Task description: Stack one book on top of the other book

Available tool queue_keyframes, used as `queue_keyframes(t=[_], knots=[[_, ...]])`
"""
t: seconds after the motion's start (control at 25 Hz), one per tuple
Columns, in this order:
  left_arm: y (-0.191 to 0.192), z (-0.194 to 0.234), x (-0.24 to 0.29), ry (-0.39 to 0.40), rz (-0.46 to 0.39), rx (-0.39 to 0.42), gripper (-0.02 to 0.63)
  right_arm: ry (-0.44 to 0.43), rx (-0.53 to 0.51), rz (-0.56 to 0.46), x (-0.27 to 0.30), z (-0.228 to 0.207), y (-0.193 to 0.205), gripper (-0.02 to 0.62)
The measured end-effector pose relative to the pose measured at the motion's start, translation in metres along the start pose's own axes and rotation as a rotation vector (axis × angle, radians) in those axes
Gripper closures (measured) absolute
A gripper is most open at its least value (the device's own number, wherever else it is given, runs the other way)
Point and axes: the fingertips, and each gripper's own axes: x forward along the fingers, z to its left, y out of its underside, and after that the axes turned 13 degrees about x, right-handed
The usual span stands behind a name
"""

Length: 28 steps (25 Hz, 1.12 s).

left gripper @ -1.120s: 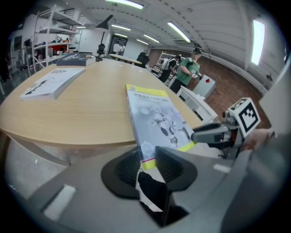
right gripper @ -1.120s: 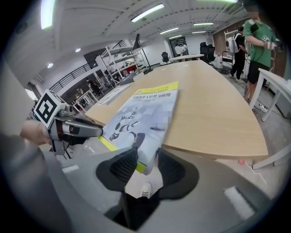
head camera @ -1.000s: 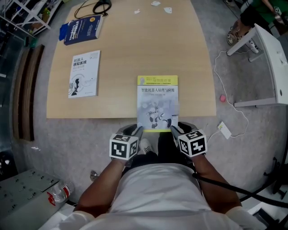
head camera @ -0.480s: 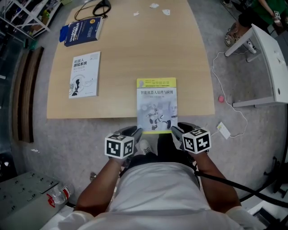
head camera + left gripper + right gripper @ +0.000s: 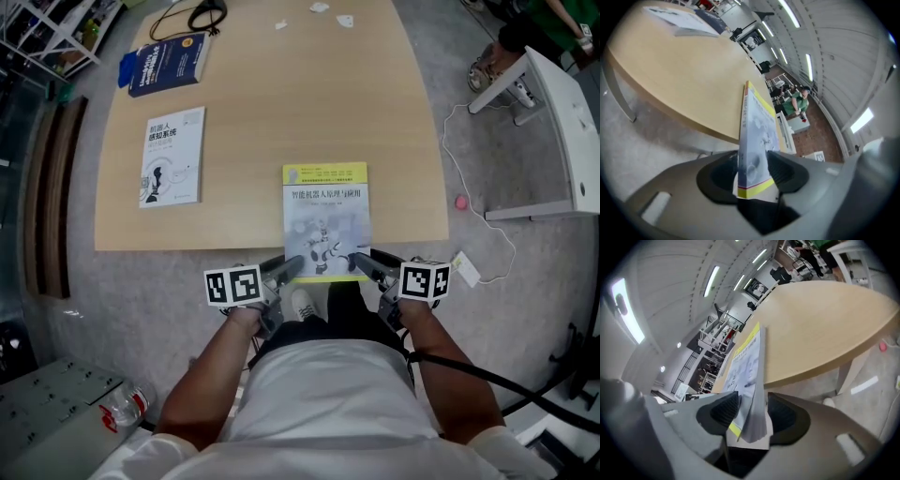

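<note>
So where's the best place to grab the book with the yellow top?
The yellow-topped book lies flat, but its near edge hangs out past the rim of the table. Grip that overhanging edge, coming in from the person's side, and pinch it top and bottom.

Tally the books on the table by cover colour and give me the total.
Yellow-banded book: 1
White book: 1
Dark blue book: 1
Total: 3
</note>
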Motion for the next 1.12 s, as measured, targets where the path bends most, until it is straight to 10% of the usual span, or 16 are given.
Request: queue_keyframes(t=[0.32, 1.12], knots=[[0.002, 0.001, 0.011, 0.124, 0.062, -0.072, 0.454, -0.136, 0.194, 0.053, 0.015, 0.001, 0.003, 0.406], [-0.016, -0.026, -0.016, -0.012, -0.01, 0.146, 0.489, 0.004, -0.106, -0.044, -0.003, 0.052, 0.006, 0.495]])
